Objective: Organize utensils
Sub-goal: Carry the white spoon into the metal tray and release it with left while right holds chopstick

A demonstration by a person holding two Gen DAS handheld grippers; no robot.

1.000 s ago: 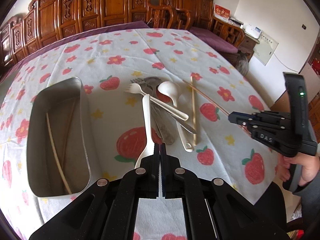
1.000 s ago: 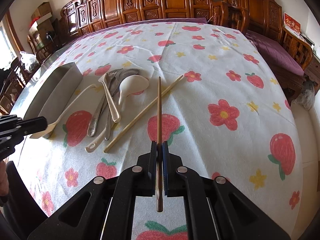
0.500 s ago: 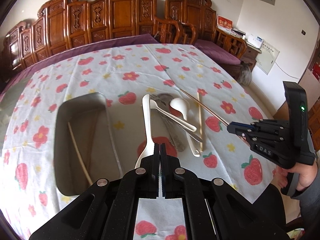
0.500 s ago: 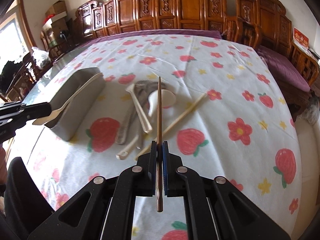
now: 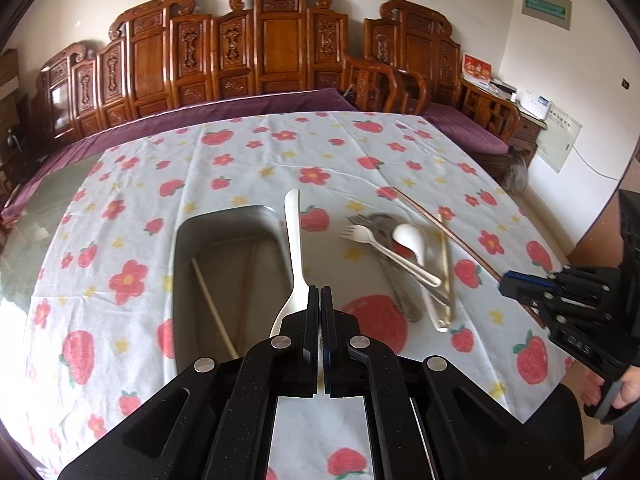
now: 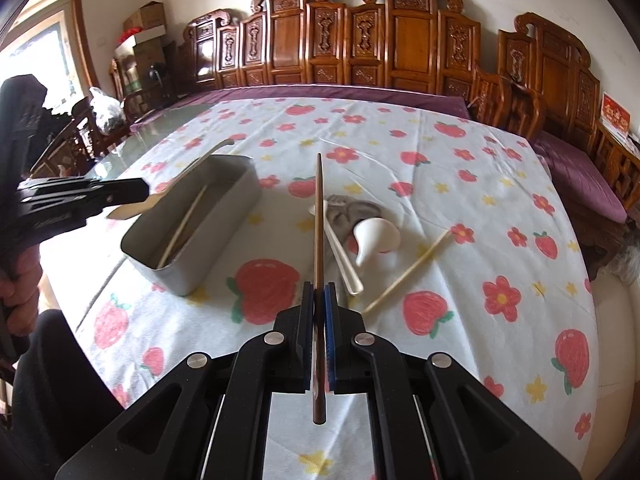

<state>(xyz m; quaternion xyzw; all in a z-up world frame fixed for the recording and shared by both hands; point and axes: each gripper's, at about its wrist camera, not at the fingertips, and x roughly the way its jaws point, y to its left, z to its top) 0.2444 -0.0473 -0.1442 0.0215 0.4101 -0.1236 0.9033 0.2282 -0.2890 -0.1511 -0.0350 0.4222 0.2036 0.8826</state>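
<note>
My left gripper is shut on a white plastic spoon and holds it in the air over the right side of the metal box. The box holds two chopsticks. My right gripper is shut on a brown chopstick, held above the cloth. On the table lies a pile of a white fork, a white ceramic spoon, metal cutlery and a pale chopstick.
The round table has a white cloth with strawberry and flower prints. Carved wooden chairs line the far side. The table's near edge drops off at the right. A person's legs show at the left in the right wrist view.
Both grippers have risen with their utensils. My left gripper has carried the white spoon leftward, over the metal box. The right gripper has moved left, toward the box.
</note>
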